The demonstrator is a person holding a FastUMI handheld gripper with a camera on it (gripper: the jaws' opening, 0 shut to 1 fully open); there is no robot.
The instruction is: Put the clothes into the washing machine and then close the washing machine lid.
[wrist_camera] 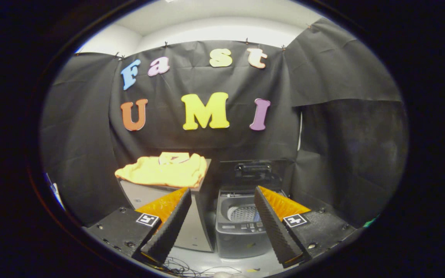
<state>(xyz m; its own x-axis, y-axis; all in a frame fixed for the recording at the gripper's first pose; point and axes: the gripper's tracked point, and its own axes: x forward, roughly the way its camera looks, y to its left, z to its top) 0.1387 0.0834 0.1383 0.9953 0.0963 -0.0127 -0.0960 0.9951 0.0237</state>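
Fingers [222,195] apart, washer [242,227] beyond

Black cloth [334,127] drapes the booth on three sides, pinned along its top edge beneath a white wall [222,29]. A grey cabinet-like table [197,227] stands at the back, left of centre — its front panel plain. On the pale floor [242,262], thin dark cables [185,268] lie tangled in loose loops.
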